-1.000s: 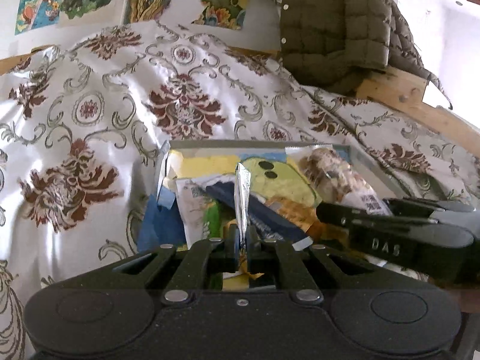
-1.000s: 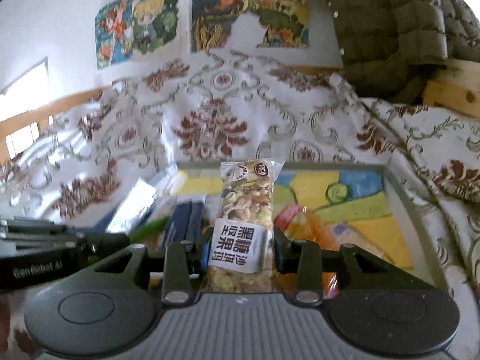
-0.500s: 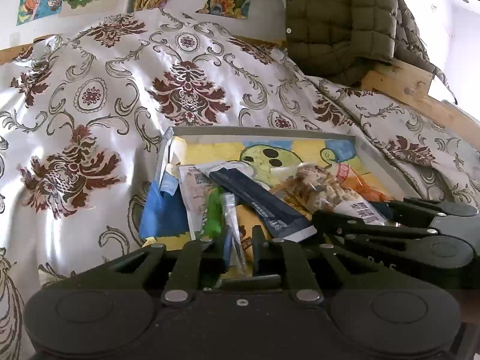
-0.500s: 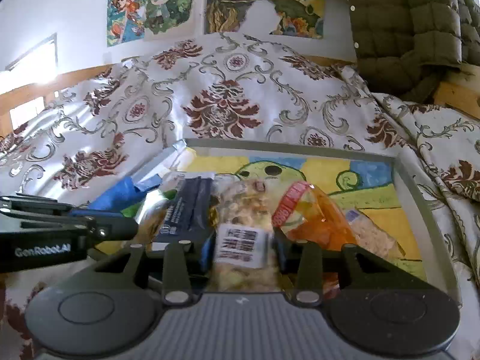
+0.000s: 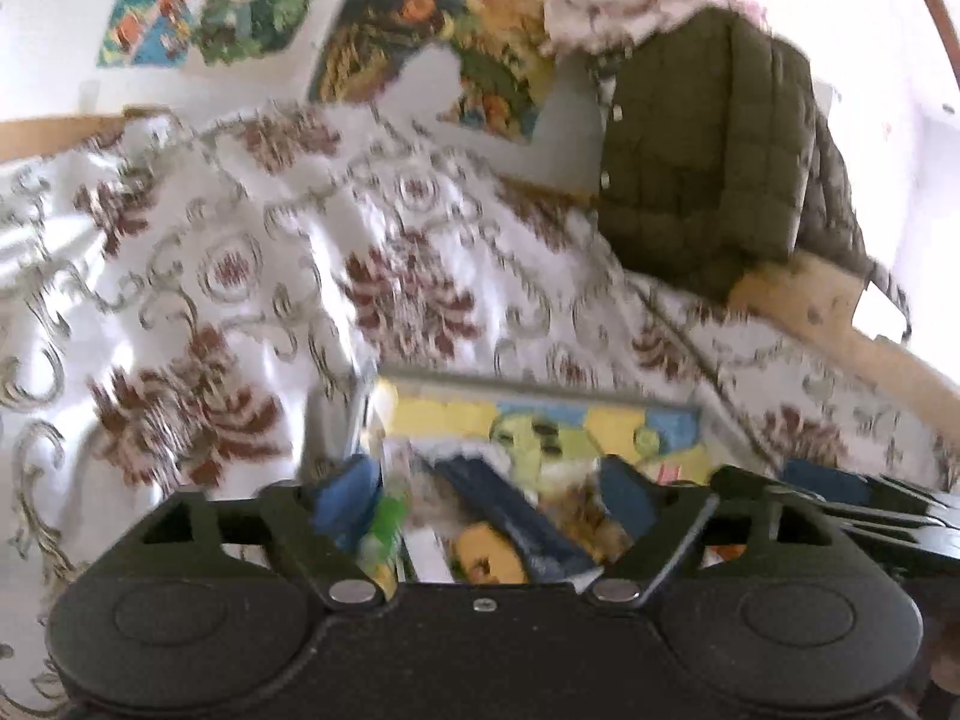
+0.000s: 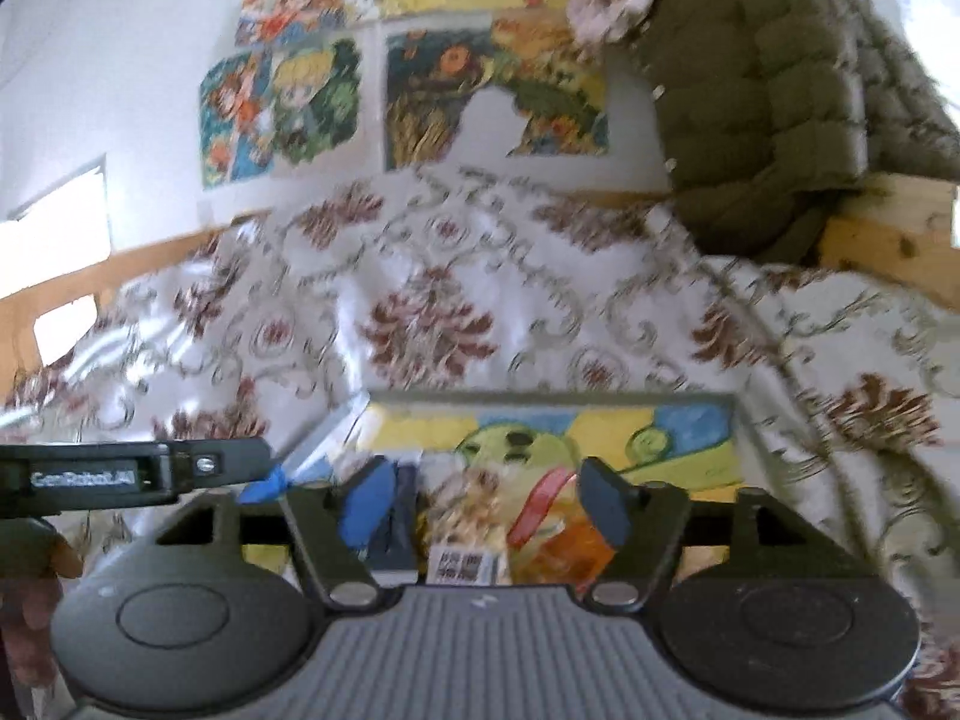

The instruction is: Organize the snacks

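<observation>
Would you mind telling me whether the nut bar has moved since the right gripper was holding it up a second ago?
Yes. The nut bar has gone down from upright between the fingers to lying in the tray, beside the orange packet; the right gripper is opening, gripping nothing.

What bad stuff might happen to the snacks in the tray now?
1. Both grippers' jaws are opening, nothing pinched. The left gripper and right gripper sit close together and might bump.
2. The snacks overlap in the tray; the nut bar leans on the orange packet and might slide.

At the left edge of the right wrist view, the left gripper (image 6: 138, 474) carries white lettering, blurred, that seems to read "GenRobot.AI". A barcode label on the nut snack bar (image 6: 465, 564) at lower centre is too smeared to read.
</observation>
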`<state>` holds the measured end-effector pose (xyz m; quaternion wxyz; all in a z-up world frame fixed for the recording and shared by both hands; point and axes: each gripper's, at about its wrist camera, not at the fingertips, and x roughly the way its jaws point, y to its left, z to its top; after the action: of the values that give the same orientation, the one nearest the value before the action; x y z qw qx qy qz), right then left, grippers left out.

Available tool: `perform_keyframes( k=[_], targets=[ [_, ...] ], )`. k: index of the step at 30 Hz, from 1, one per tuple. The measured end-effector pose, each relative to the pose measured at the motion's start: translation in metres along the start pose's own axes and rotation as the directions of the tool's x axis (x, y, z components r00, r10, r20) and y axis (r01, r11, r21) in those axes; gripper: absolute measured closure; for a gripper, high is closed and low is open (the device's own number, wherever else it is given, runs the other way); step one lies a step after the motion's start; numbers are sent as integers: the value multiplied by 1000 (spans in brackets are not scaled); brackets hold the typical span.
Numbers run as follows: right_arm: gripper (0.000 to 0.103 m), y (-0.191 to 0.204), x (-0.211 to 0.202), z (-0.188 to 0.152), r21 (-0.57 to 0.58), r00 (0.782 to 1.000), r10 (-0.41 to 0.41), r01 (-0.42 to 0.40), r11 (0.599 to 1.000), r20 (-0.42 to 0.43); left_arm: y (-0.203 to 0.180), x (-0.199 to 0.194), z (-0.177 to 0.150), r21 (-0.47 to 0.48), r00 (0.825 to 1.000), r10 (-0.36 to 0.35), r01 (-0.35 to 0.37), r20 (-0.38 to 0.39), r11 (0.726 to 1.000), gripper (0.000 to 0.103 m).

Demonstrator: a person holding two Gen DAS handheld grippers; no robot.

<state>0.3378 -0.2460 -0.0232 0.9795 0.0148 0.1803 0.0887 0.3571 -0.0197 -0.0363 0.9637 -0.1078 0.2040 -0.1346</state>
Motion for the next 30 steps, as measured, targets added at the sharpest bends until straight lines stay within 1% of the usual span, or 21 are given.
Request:
perform_keyframes(
  k=[1, 3, 4, 7, 10, 13, 18, 23, 27, 30],
  targets=[
    [19, -1, -6, 3, 7, 1000, -9, 9, 1000, 17, -1, -5, 3, -7, 1000, 2, -2, 20, 1000, 4],
    [15, -4, -19, 10, 18, 999, -22, 21, 1000, 46, -4, -16, 8, -19, 998, -1, 2, 65, 1000, 1],
    [12, -5, -26, 12, 22, 998, -27, 25, 999, 61, -5, -21, 10, -22, 997, -5, 7, 78, 1000, 1],
    [6, -9, -44, 19, 42, 994, -40, 35, 998, 107, -12, -36, 13, -19, 994, -2, 4, 112, 1000, 1],
    [2, -13, -62, 23, 82, 989, -49, 38, 996, 140, -18, -51, 12, 2, 990, 8, -9, 138, 1000, 1],
    [0, -15, -83, 21, 116, 980, -82, 61, 991, 183, -23, -71, 6, -1, 984, 47, -47, 174, 999, 1],
    [0, -21, -115, 10, 176, 971, -125, 89, 980, 204, -30, -96, -3, -4, 984, 63, -63, 166, 998, 1],
    [0, -23, -143, -7, 196, 969, -167, 131, 972, 181, -39, -121, -13, 19, 982, 93, -97, 167, 995, 1],
    [0, -22, -162, -23, 205, 968, -203, 172, 964, 145, -42, -134, -24, 49, 985, 110, -118, 132, 992, 1],
    [0, -21, -173, -30, 217, 972, -198, 168, 962, 125, -42, -144, -32, 54, 986, 130, -137, 107, 989, 1]
  ],
)
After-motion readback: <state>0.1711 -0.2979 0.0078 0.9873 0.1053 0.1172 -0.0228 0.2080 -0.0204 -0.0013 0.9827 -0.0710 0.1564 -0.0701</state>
